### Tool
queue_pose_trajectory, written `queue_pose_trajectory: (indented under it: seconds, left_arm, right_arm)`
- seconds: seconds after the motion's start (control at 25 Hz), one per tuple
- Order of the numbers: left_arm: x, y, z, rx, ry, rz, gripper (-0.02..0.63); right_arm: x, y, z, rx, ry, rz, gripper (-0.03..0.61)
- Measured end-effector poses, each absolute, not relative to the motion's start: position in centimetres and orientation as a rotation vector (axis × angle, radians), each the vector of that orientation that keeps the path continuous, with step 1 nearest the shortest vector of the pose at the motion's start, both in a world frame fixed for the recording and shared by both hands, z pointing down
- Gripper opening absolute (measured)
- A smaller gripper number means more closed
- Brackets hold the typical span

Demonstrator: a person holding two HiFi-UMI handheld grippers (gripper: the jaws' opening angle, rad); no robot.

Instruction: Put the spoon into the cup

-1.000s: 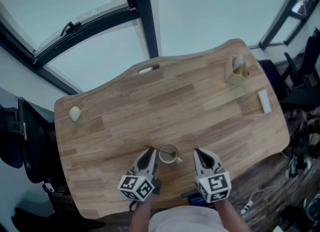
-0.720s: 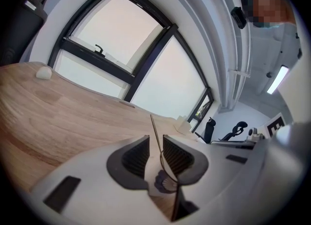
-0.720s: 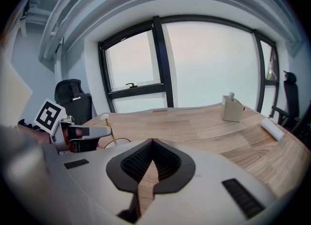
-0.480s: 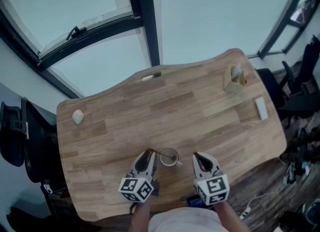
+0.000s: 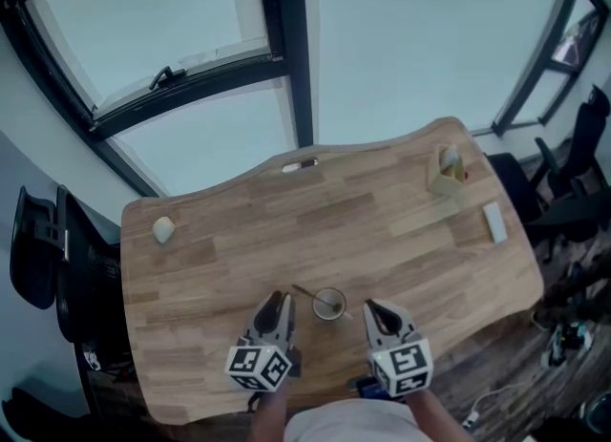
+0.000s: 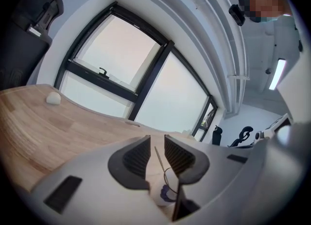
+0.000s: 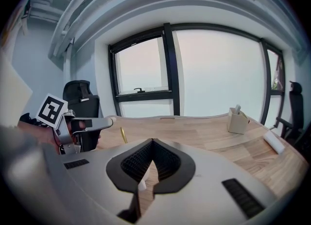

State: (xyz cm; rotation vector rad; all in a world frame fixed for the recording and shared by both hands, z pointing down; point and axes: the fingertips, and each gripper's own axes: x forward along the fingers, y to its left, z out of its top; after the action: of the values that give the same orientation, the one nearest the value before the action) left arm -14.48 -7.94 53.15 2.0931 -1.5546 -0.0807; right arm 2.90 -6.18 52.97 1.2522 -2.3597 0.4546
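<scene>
A small cup (image 5: 328, 305) stands on the wooden table (image 5: 382, 230) near its front edge, and the thin spoon (image 5: 303, 292) leans in it with the handle pointing up and left. My left gripper (image 5: 278, 299) hovers just left of the cup, a little apart from the handle. In the left gripper view its jaws (image 6: 157, 144) stand a narrow gap apart, and the spoon (image 6: 158, 158) and cup (image 6: 163, 193) show beyond them. My right gripper (image 5: 368, 306) sits right of the cup, shut and holding nothing (image 7: 153, 142).
A tan holder (image 5: 446, 172) and a white block (image 5: 494, 221) lie at the table's far right. A marker (image 5: 300, 164) rests at the back edge, a small pale lump (image 5: 163, 230) at the far left. Black chairs (image 5: 57, 259) flank the table.
My left gripper has drawn back slightly from the spoon handle; the spoon stays leaning in the cup. The head view has tilted up, showing more window.
</scene>
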Motion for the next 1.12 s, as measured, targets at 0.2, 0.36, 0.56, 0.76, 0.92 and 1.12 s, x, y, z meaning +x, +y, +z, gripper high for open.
queue_pose_trajectory:
  seconds: [0.2, 0.36, 0.56, 0.76, 0.92, 1.12]
  left_arm:
    - [-13.7, -7.2, 51.2, 2.163, -1.537, -0.101, 0.073]
    - [-13.8, -6.5, 49.8, 2.224, -1.591, -0.056, 0.002]
    - [-14.3, -5.8, 47.8, 2.270, -1.626, -0.055, 0.002]
    - [-14.0, -5.1, 46.7, 2.319, -1.666, -0.016, 0.002]
    - [-13.7, -4.5, 46.1, 2.341, -1.659, -0.021, 0.002]
    - [-13.4, -4.0, 46.1, 2.352, -1.648, -0.017, 0.002]
  right_arm:
    - [2.9, -5.8, 51.5, 1.278, -2.401, 0.431, -0.003]
    - [2.7, -5.3, 50.2, 1.321, -2.438, 0.387, -0.003]
    - [2.9, -4.7, 49.3, 1.334, -2.435, 0.372, -0.003]
    - [3.3, -4.1, 48.3, 1.351, -2.439, 0.329, -0.003]
    - [4.0, -3.7, 47.9, 1.384, -2.410, 0.277, -0.003]
    - [4.5, -3.3, 48.1, 1.415, -2.408, 0.294, -0.003]
